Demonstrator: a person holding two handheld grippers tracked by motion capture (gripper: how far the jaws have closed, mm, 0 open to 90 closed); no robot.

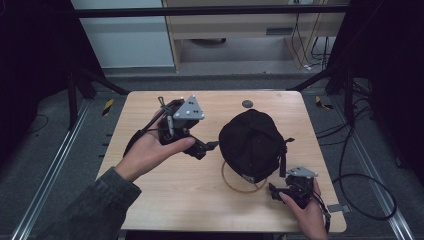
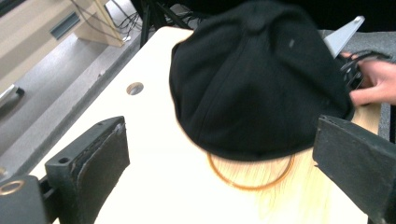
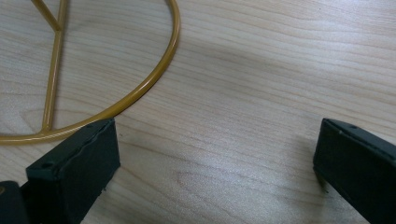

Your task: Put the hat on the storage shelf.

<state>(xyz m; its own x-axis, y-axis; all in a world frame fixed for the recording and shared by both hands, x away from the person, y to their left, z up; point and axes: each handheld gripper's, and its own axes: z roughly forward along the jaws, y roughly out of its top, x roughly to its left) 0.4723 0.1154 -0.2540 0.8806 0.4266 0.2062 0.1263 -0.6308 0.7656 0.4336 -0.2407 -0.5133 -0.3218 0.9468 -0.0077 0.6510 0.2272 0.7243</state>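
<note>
Counter of pale wood carries one black cap, one gold wire stand and two hand-held grippers, one in each of the person's hands. One small round hole sits in the counter just beyond the cap.

The cap is a soft, dark fabric one with stitched panels running up to a button at its crown; a strap hangs down its right side. It sits on top of the wire stand, right of the counter's middle, and covers most of it. From under the cap's near edge the stand's round base ring shows as a thin golden arc lying flat on the wood; in the right gripper view one straight spoke runs inside that ring.

The left hand-held gripper hovers just left of the cap, tips pointing at its side, jaws spread wide and holding nothing. The right hand-held gripper sits low, just near of the cap and beside the ring, its jaws also wide apart and empty.
</note>
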